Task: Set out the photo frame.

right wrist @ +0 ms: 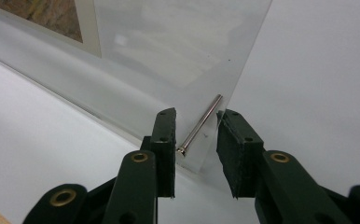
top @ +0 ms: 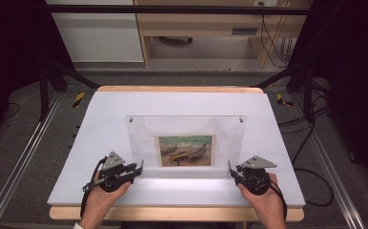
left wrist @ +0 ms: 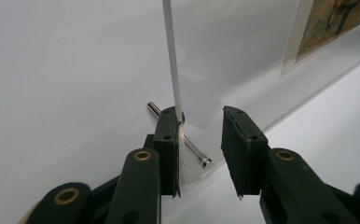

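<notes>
A clear acrylic picture frame (top: pixel 187 145) stands upright in the middle of the white table (top: pixel 101 119), a little nearer the near edge than the far one; a small painting (top: pixel 186 150) of boats sits in its lower middle, and two small metal studs mark its upper corners; the person's left hand (top: pixel 103 198) holds the left gripper (top: pixel 137 170) at the frame's lower left corner, and the right hand (top: pixel 263 200) holds the right gripper (top: pixel 231 171) at the lower right corner, both close to the table's near edge; in the left gripper view the jaws stand apart, the frame's thin edge (left wrist: pixel 172 60) rises just beside the inner face of the left-hand jaw and seems to touch it, while the other jaw is clear of the pane; a metal pin (left wrist: pixel 180 140) runs through the corner and lies between the jaws; in the right gripper view the jaws also stand apart, straddling the frame's corner, with a second metal pin (right wrist: pixel 200 125) slanting between them; neither pad there presses on the pane, though the right-hand jaw sits just beside its edge; the painting's corner (right wrist: pixel 52 16) shows at the upper left of that view.
</notes>
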`<state>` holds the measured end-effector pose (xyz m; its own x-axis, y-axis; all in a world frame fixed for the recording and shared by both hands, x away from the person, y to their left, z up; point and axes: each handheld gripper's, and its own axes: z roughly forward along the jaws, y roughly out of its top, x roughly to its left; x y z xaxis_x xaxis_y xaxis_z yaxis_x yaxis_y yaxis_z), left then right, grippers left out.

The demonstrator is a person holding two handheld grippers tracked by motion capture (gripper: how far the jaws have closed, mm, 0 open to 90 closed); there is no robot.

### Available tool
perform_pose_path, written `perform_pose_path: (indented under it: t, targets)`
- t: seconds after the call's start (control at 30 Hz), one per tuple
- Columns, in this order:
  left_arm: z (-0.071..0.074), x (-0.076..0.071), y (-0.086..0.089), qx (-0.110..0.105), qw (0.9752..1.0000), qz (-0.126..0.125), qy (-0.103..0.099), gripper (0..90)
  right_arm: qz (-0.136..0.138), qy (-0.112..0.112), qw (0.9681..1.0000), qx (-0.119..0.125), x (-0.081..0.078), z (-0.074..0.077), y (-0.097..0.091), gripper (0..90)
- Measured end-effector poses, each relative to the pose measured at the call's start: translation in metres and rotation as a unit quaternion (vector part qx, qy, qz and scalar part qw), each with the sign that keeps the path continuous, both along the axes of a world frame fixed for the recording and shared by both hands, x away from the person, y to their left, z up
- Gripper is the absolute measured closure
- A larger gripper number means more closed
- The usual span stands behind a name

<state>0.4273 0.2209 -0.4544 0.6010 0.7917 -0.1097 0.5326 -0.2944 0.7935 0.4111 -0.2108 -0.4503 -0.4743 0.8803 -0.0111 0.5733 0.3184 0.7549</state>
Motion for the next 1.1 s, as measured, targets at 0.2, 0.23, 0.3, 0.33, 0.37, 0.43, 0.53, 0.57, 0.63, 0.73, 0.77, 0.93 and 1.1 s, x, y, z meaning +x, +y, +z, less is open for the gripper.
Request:
perform_pose_path:
  t: [0.2, 0.23, 0.3, 0.33, 0.37, 0.43, 0.53, 0.57, 0.63, 0.73, 0.77, 0.93, 1.1]
  targets:
    - [-0.0003, -0.0002, -0.0004, 0.002, 1.0000, -0.001, 0.000, 66.5, 0.002, -0.001, 1.0000, -0.003, -0.0004, -0.0007, -0.0001, 68.1]
    - [-0.0003, -0.0002, -0.0005, 0.002, 1.0000, -0.001, 0.000, 66.5, 0.002, -0.001, 1.0000, -0.004, -0.0004, -0.0007, -0.0002, 68.1]
    - [-0.0003, -0.0002, -0.0005, 0.002, 1.0000, -0.001, 0.000, 66.5, 0.002, -0.001, 1.0000, -0.004, -0.0004, -0.0008, -0.0002, 68.1]
    - [-0.0004, -0.0002, -0.0006, 0.002, 1.0000, 0.000, 0.000, 66.5, 0.002, -0.001, 1.0000, -0.004, -0.0004, -0.0008, -0.0001, 68.1]
    - [-0.0004, -0.0002, -0.0005, 0.002, 1.0000, -0.001, 0.000, 66.5, 0.002, -0.001, 1.0000, -0.004, -0.0004, -0.0008, -0.0001, 68.1]
    - [-0.0003, -0.0002, -0.0005, 0.003, 1.0000, -0.001, 0.000, 66.5, 0.002, 0.000, 1.0000, -0.003, -0.0005, -0.0008, -0.0001, 68.1]
    - [-0.0004, -0.0003, -0.0008, 0.004, 1.0000, -0.001, 0.000, 66.5, 0.004, -0.002, 1.0000, -0.006, -0.0002, -0.0008, -0.0004, 68.1]
    - [-0.0003, -0.0003, -0.0007, 0.005, 1.0000, -0.002, 0.000, 66.4, 0.004, -0.002, 1.0000, -0.006, -0.0003, -0.0009, -0.0003, 68.1]
    - [-0.0003, -0.0003, -0.0008, 0.006, 1.0000, -0.002, 0.000, 66.4, 0.004, -0.001, 1.0000, -0.006, -0.0005, -0.0007, -0.0001, 68.1]
    - [-0.0004, -0.0003, -0.0008, 0.006, 1.0000, -0.002, 0.001, 66.4, 0.004, -0.001, 1.0000, -0.006, -0.0004, -0.0007, -0.0002, 68.1]
    - [-0.0004, -0.0004, -0.0009, 0.006, 1.0000, -0.002, 0.001, 66.4, 0.004, 0.000, 1.0000, -0.006, -0.0004, -0.0008, -0.0001, 68.1]
    - [-0.0005, -0.0009, -0.0013, 0.007, 1.0000, -0.001, 0.002, 66.3, 0.004, 0.002, 1.0000, -0.006, -0.0007, -0.0009, 0.0000, 68.1]
    - [-0.0007, -0.0017, -0.0017, 0.009, 1.0000, 0.000, 0.001, 66.2, 0.003, 0.004, 1.0000, -0.005, -0.0010, -0.0011, 0.0002, 68.0]
